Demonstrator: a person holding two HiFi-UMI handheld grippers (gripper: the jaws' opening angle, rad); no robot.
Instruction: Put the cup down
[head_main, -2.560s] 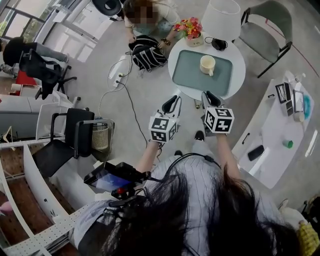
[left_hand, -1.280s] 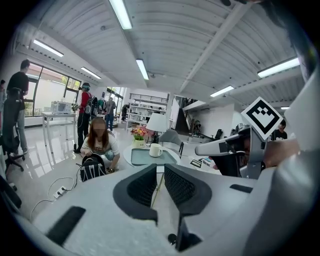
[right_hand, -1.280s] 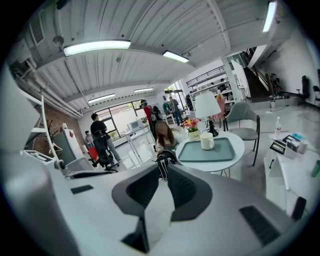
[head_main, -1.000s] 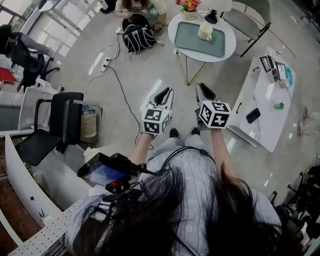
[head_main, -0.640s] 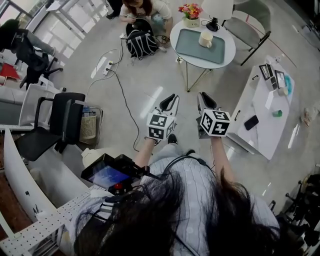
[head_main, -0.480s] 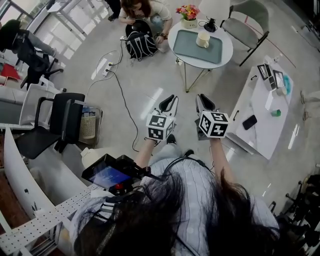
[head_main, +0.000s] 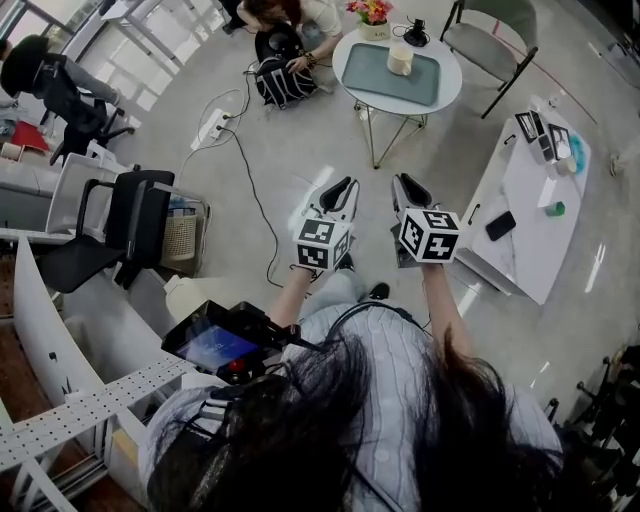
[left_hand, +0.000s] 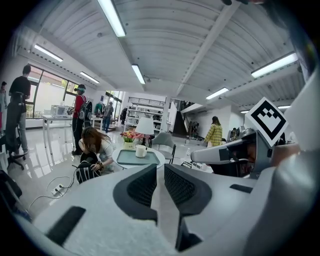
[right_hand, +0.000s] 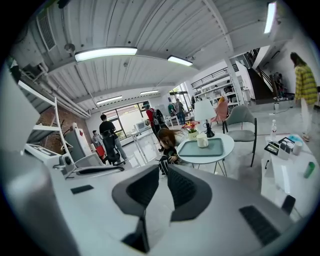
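- The left gripper (head_main: 340, 190) and the right gripper (head_main: 405, 188) are held side by side ahead of the person, over bare floor (head_main: 330, 140), both aimed forward and a little downward.
- The left gripper's jaws stand together with only a thin slit between the pads, and nothing is in it.
- The right gripper's jaws are likewise closed and empty.
- Just to the right of the right gripper runs a long white bench (head_main: 525, 250) carrying a dark phone (head_main: 500, 225) and a small green thing (head_main: 556, 209).
- Off to the left of the left gripper stands a black chair (head_main: 140, 225).
- Well ahead of both grippers is a round white bench (head_main: 445, 85) bearing a green tray (head_main: 375, 80).
- The cup (head_main: 400, 60) stands upright on that tray, toward its far side, well apart from either gripper.
- Beyond the cup sit a pot of flowers (head_main: 372, 10) and a white-shaded lamp (right_hand: 204, 111); a grey chair (head_main: 500, 45) is to their right.
- Left of the round bench, a person crouches over a black backpack (head_main: 285, 80) on the floor.
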